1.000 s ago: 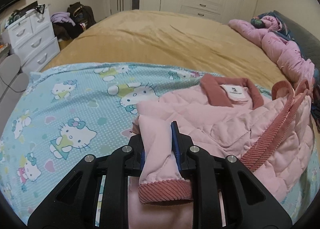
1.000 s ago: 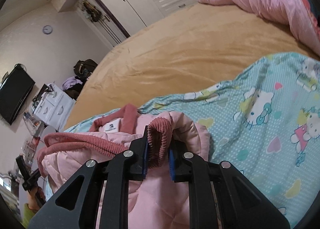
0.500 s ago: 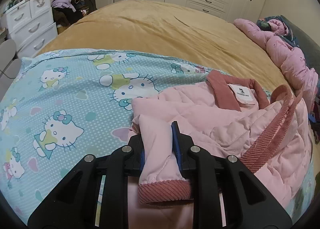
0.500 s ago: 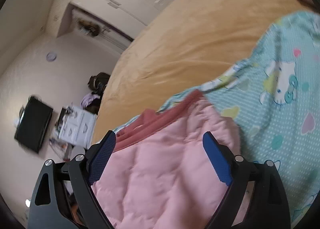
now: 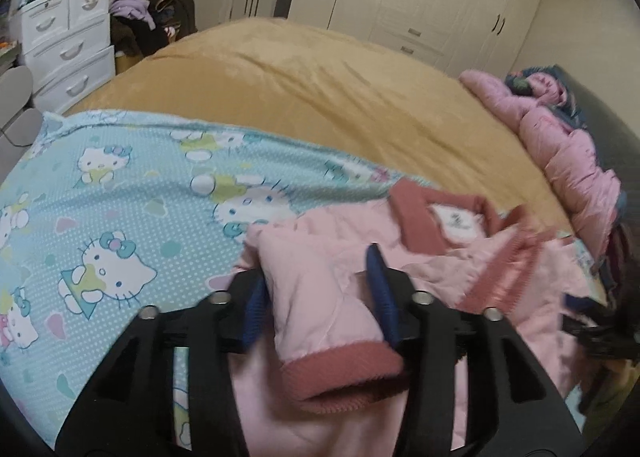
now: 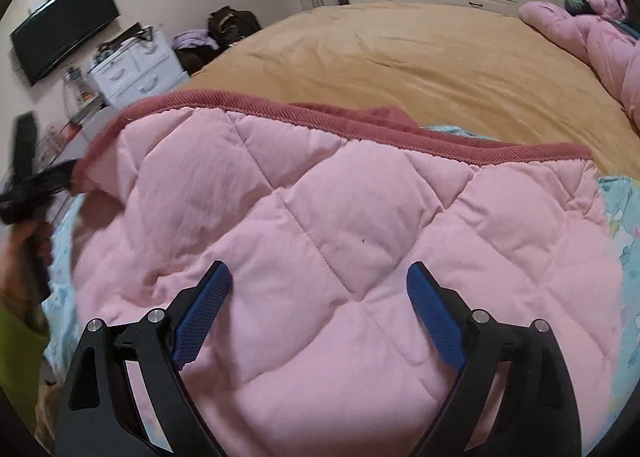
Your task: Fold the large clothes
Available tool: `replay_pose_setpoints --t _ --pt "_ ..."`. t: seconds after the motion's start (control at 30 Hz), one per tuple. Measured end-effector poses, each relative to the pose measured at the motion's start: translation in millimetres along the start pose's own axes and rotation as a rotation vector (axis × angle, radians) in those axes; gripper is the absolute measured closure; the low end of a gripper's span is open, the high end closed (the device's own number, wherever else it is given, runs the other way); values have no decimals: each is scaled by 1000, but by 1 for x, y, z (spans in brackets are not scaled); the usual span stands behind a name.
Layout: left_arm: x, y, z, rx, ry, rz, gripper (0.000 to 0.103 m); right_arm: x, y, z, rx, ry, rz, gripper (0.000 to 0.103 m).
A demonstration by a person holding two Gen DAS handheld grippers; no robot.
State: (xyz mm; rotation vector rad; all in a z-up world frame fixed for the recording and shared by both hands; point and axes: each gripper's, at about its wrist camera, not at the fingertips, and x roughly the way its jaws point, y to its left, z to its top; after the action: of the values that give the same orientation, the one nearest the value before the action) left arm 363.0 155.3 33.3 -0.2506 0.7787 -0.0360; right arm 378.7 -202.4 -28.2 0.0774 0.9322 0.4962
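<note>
Right now the pink quilted jacket (image 6: 340, 225) lies on the Hello Kitty sheet (image 5: 120, 193) spread over the tan bed cover (image 5: 320, 97). Its sleeve (image 5: 320, 297) — darker ribbed cuff (image 5: 340, 373) nearest the camera — sits between the parted fingers of the left gripper (image 5: 318, 289). Over the jacket's body the right gripper (image 6: 320, 289) spreads wide, holding nothing.

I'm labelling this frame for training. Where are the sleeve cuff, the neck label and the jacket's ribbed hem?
sleeve cuff (image 5: 340, 371), left wrist view, ribbed dark-pink band.
neck label (image 5: 456, 222), left wrist view, white patch inside collar.
ribbed hem (image 6: 360, 126), right wrist view, dark-pink edge strip.
</note>
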Motion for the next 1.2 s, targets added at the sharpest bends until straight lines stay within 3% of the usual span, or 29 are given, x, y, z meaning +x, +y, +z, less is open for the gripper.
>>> replay_pose_setpoints --t 0.1,0.17,0.23,0.27,0.37,0.47,0.53,0.67,0.73,0.8,0.83,0.87,0.93,0.97,1.03,1.2 --pt "-11 -5 1 2 -39 -15 48 6 1 4 -5 -4 -6 11" --pt "-22 -7 1 -1 -83 -45 29 -1 -2 4 8 -18 25 11" --pt "-36 -8 0 5 -148 -33 22 -16 -13 3 18 -46 46 11" --pt "-42 -9 1 18 -183 -6 16 -25 -18 4 21 -70 40 11" --pt "-55 -3 -2 52 -239 28 11 -59 -45 1 28 -162 -64 11" --pt "-48 11 -9 54 -206 79 11 -73 -79 2 60 -191 -193 11" --pt "-31 27 -18 29 -138 88 11 -71 -105 1 91 -161 -277 11" --pt "9 46 -35 -31 17 34 11 -56 -134 -6 125 -91 -306 11" --pt "22 44 -41 -13 50 12 11 -47 -140 -10 129 -77 -282 16" --pt "31 36 -45 23 56 3 11 -41 -143 -11 142 -75 -265 36" --pt "33 30 -46 49 50 4 22 -40 -142 -13 141 -86 -266 42" --pt "33 25 -47 72 41 -7 45 -38 -139 -14 136 -98 -266 59" --pt "33 19 -49 99 30 -8 59 -42 -138 -16 120 -130 -270 71" --pt "34 14 -50 127 29 14 72 -46 -134 -16 114 -145 -266 78" --pt "31 6 -50 166 11 22 87 -56 -127 -16 90 -177 -283 83" --pt "-4 -10 -37 218 -122 61 95 -96 -121 -4 82 -318 -289 87"
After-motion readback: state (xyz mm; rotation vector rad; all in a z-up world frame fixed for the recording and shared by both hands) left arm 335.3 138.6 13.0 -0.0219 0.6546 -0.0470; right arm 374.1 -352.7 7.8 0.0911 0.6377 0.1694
